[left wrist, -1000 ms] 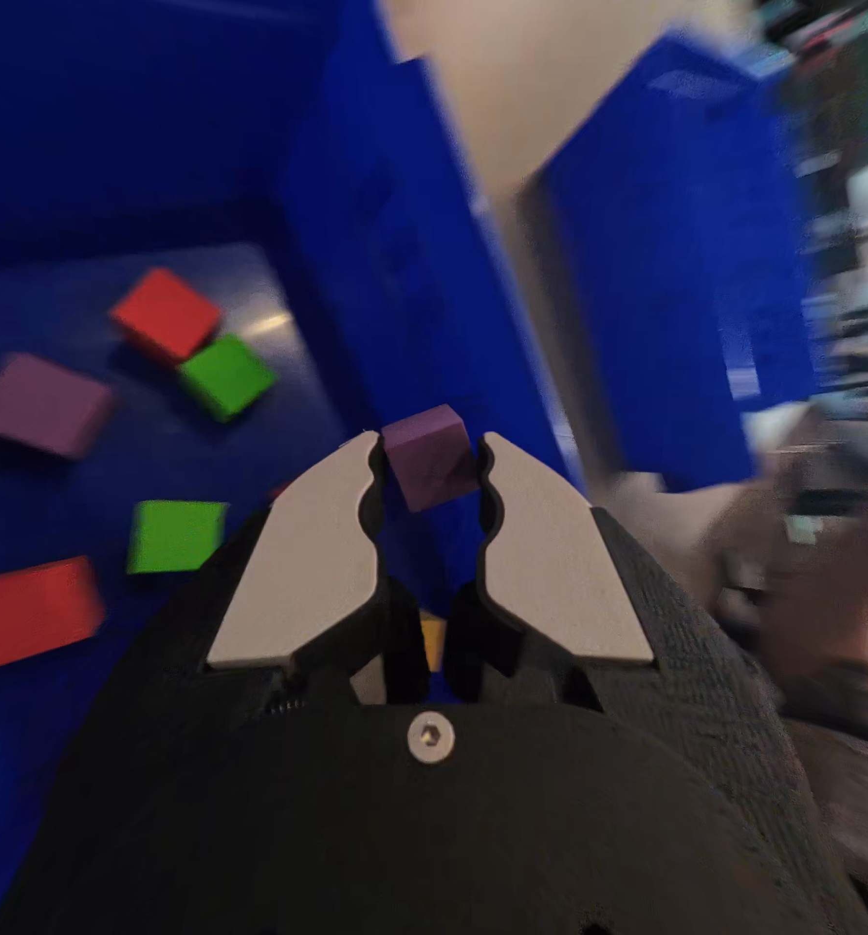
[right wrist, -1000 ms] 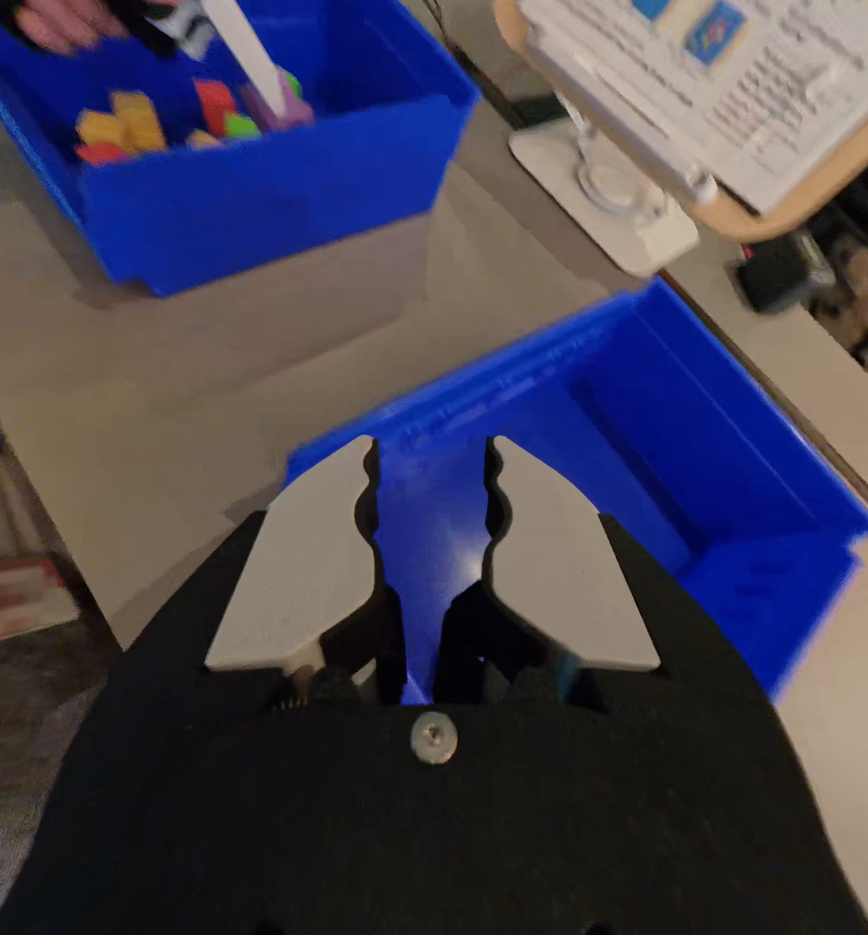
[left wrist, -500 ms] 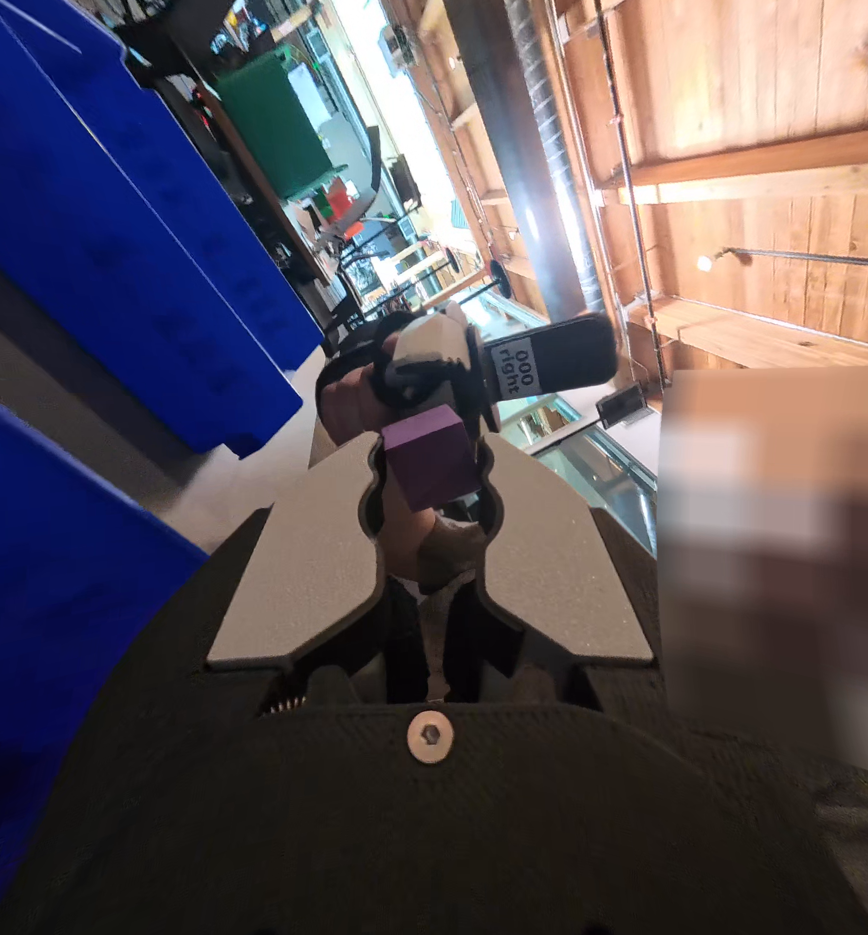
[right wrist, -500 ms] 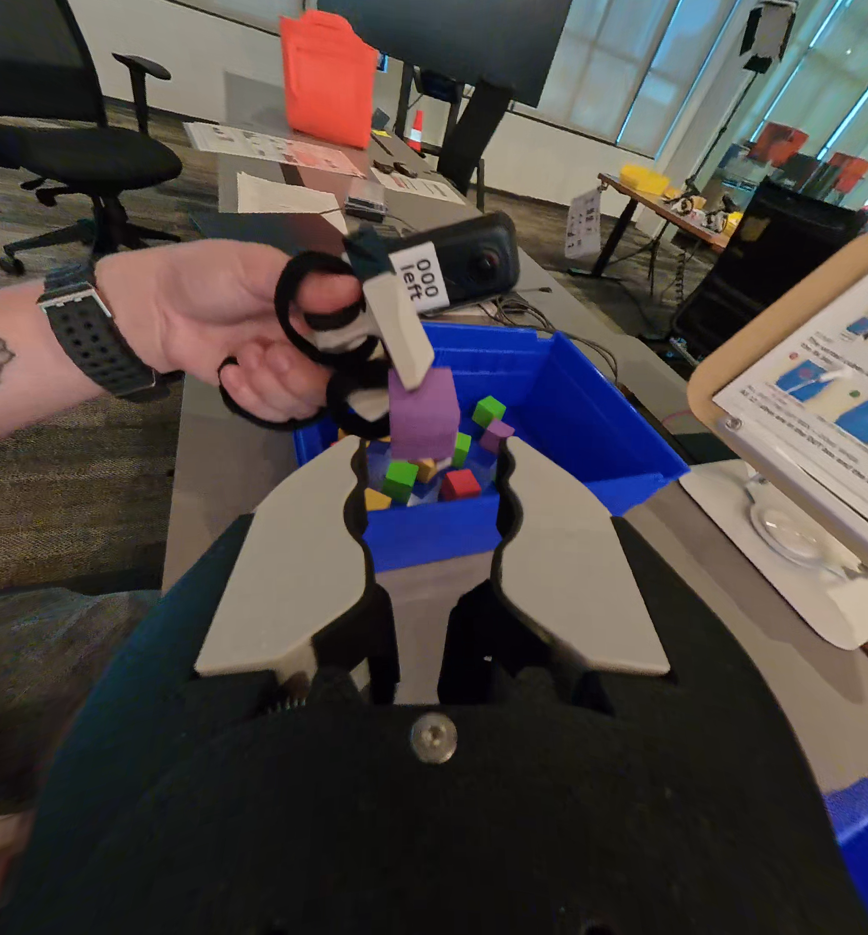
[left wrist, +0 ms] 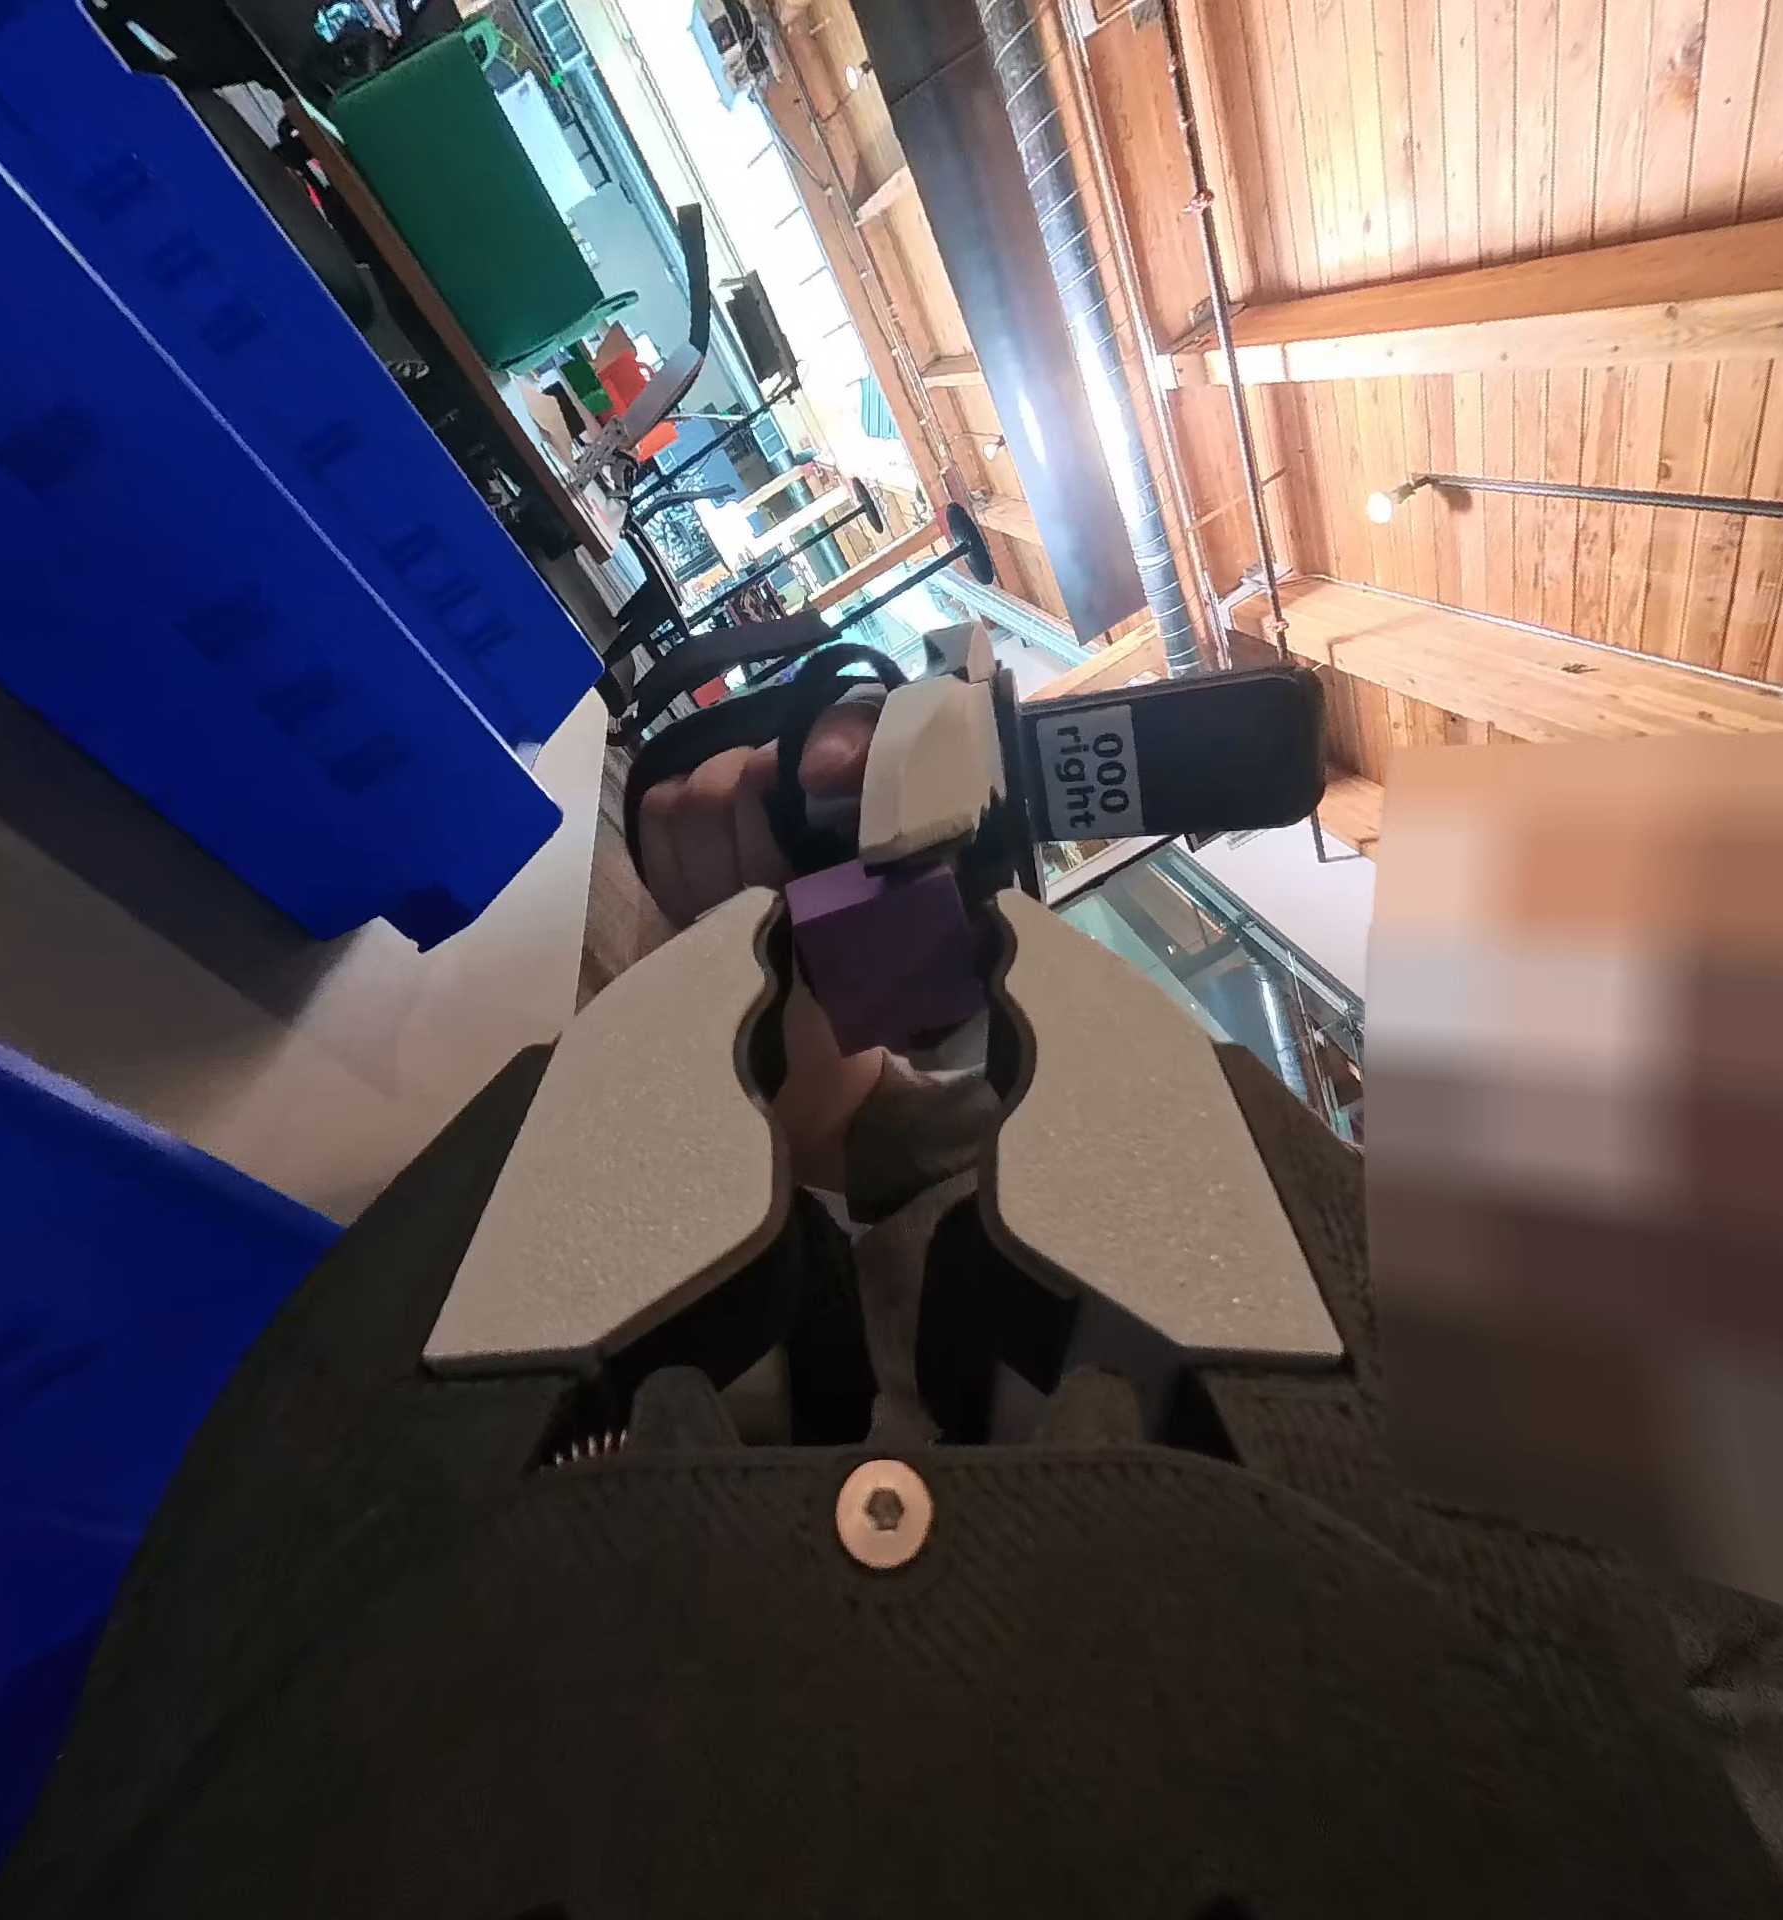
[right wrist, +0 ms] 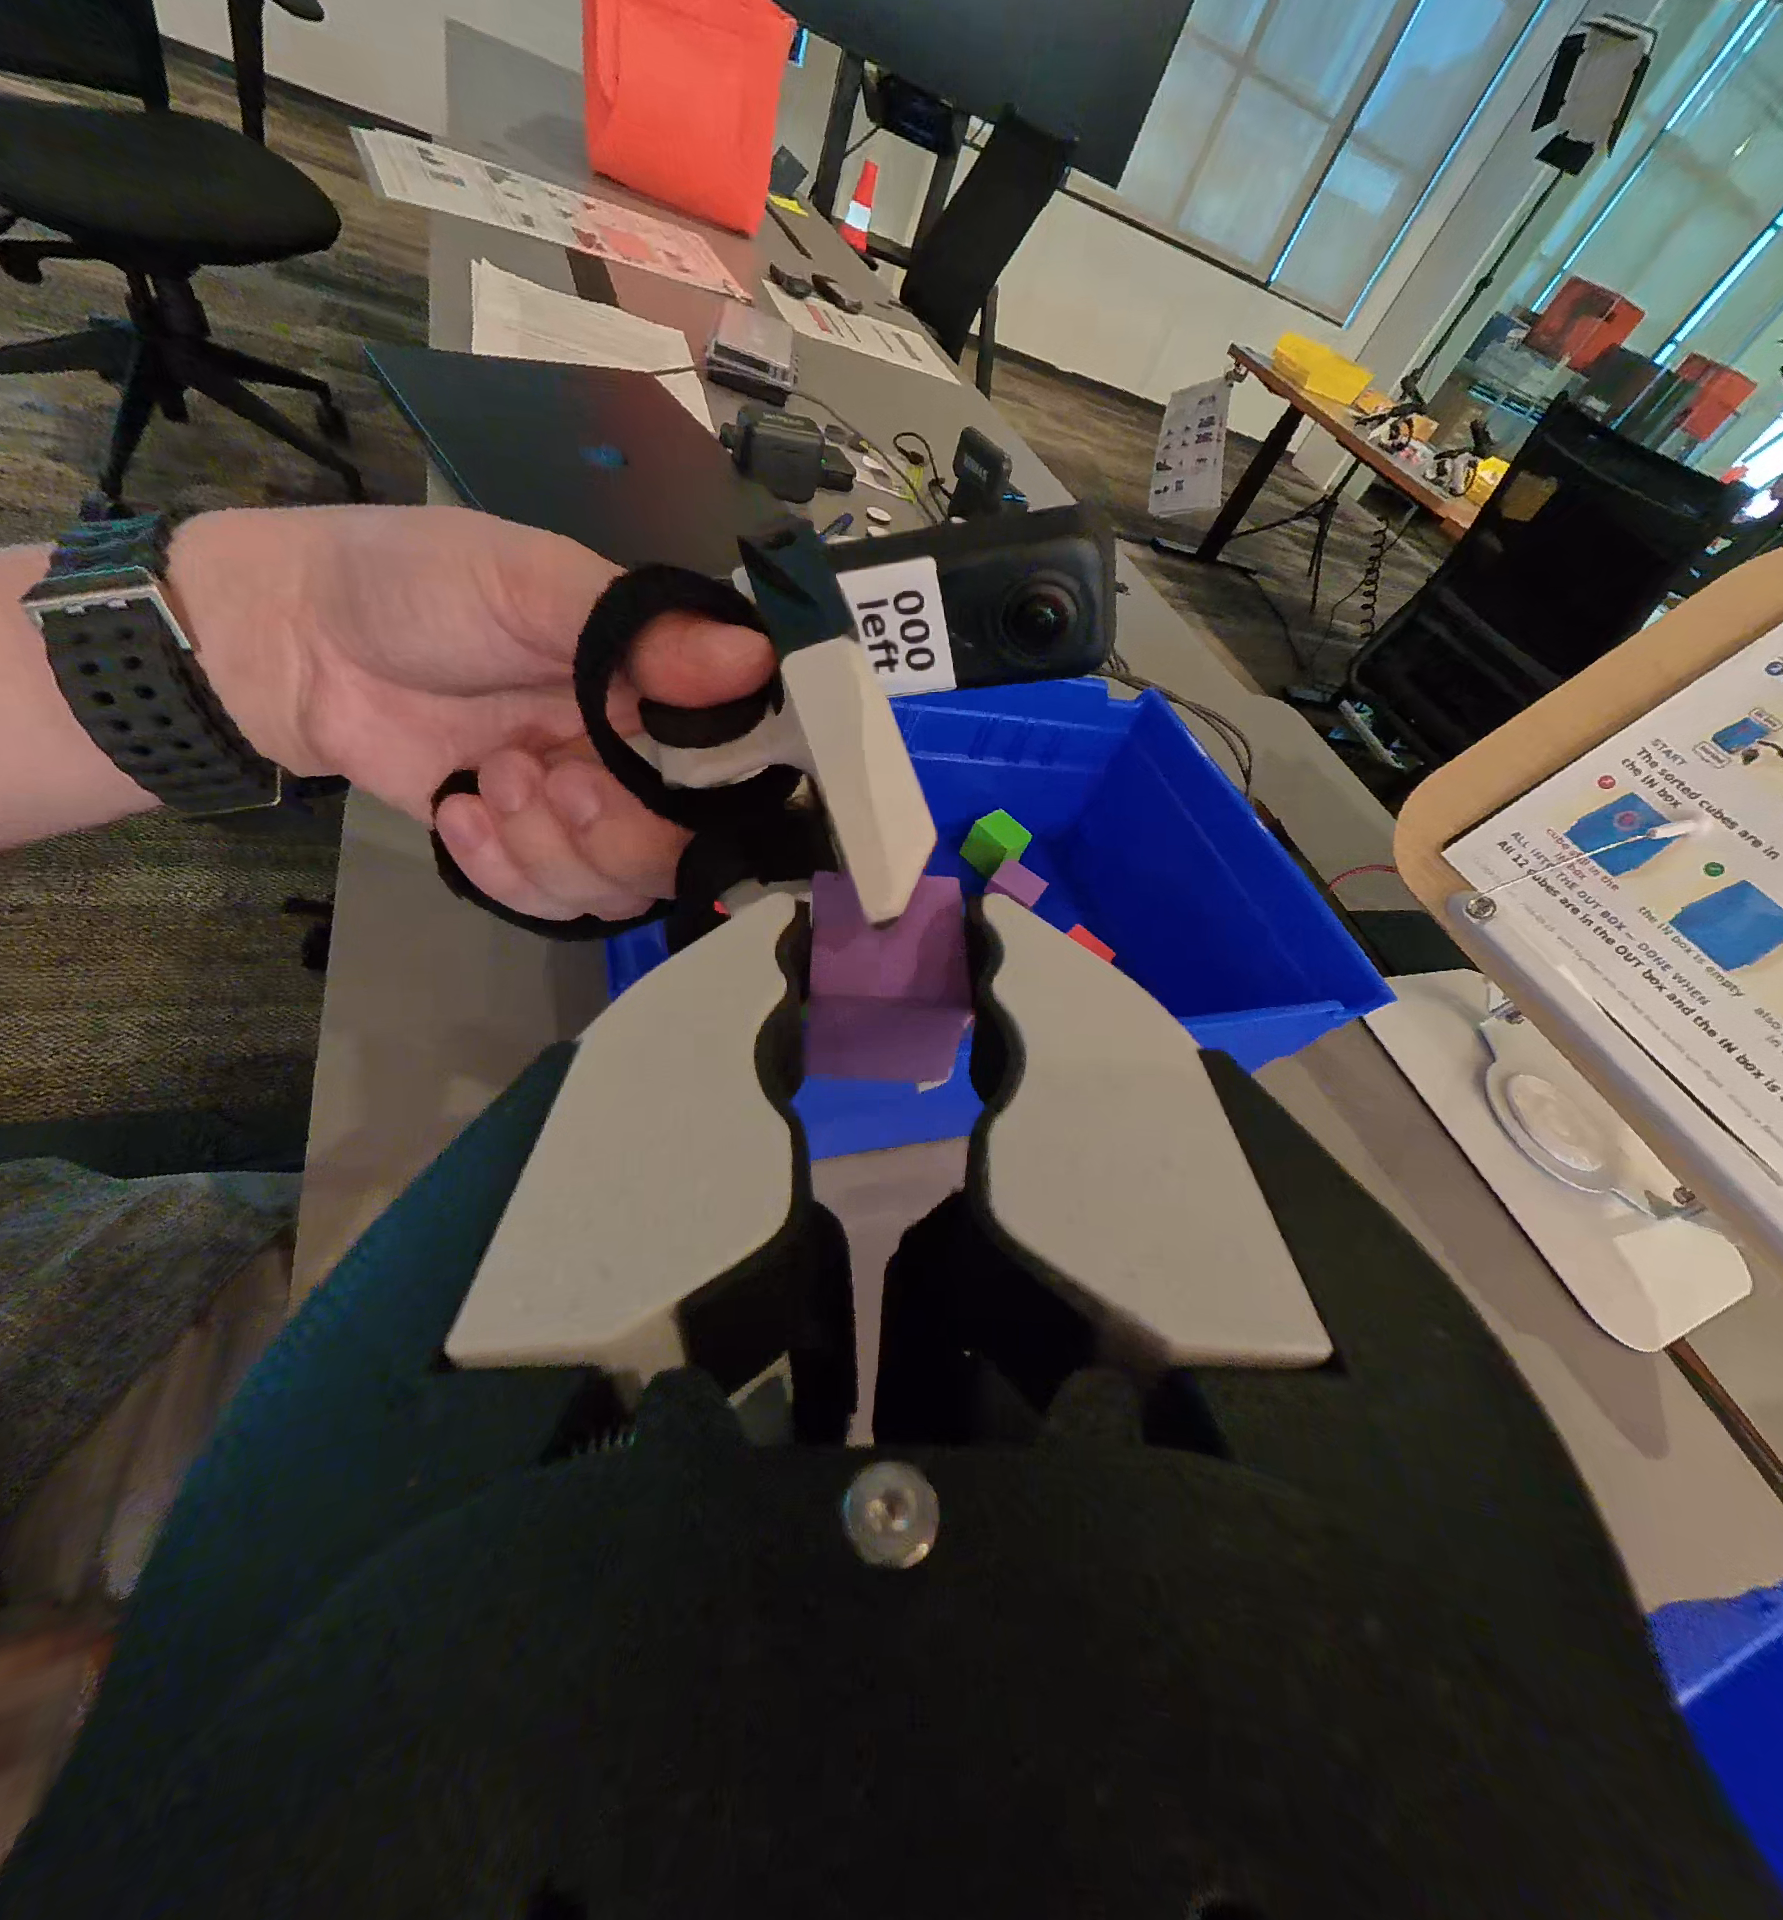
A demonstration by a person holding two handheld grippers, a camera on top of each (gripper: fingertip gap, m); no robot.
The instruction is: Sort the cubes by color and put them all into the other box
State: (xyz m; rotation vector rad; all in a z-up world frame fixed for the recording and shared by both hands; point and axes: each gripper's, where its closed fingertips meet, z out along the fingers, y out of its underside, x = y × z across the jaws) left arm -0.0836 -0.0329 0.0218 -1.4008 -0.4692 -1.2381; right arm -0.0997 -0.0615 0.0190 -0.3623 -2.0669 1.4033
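My left gripper is shut on a purple cube and holds it in the air, tilted up toward the ceiling. My right gripper faces it, and its two fingers press the same purple cube from both sides. In the right wrist view one grey finger of the left gripper lies over the cube's top, held by a person's hand. In the left wrist view a right gripper finger shows just above the cube.
A blue bin on the grey table behind the cube holds a green cube, a purple cube and a red one. Another blue bin is at bottom right. An instruction board on a stand is on the right. Blue bins are at left.
My left gripper lifted the purple cube out of the bin and turned toward my right gripper. My right gripper rose from the other bin, met the cube, and its fingers narrowed onto it.
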